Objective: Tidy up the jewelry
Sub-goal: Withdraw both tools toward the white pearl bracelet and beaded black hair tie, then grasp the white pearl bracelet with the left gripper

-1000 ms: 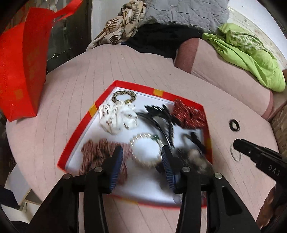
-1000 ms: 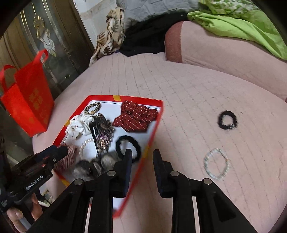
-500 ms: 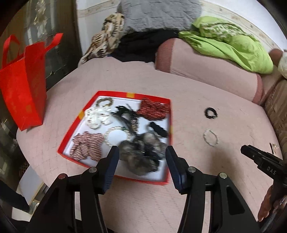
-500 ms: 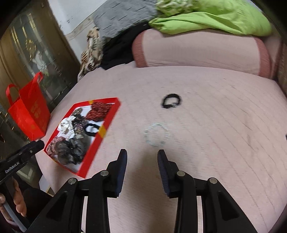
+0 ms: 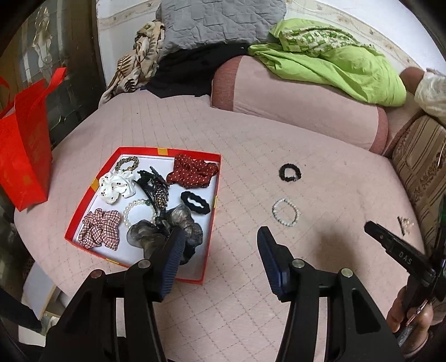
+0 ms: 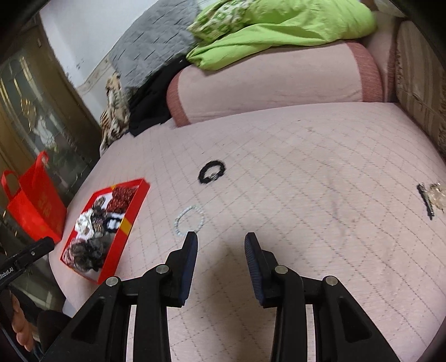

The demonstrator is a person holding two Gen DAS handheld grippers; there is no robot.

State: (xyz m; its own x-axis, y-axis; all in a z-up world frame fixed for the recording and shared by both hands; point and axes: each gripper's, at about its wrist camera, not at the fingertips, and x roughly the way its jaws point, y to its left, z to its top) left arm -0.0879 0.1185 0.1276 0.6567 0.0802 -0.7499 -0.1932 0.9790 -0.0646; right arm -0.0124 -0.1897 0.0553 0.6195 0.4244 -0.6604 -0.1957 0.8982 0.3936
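A red box (image 5: 214, 195) with a white floor lies on the pink quilted bed and holds several scrunchies, a clip and a pearl bracelet; it also shows in the right wrist view (image 6: 133, 211). On the quilt to its right lie a black hair tie (image 5: 290, 172) (image 6: 211, 171), a clear bead bracelet (image 5: 285, 212) (image 6: 189, 217) and, further right, a clip with a sparkly piece (image 5: 403, 224) (image 6: 430, 196). My left gripper (image 5: 220, 246) is open and empty above the box's right edge. My right gripper (image 6: 221, 245) is open and empty, just right of the bead bracelet.
A red paper bag (image 5: 25, 142) stands at the bed's left edge. A pink bolster (image 5: 292, 108), a green cloth (image 5: 329, 66), a grey cushion (image 5: 220, 22) and dark clothes lie at the back. A striped cushion (image 5: 421, 170) is at the right.
Both grippers have pulled back from the box and swung right. The left jaws have opened wider. The right view now faces the loose hair tie, bead bracelet and clip.
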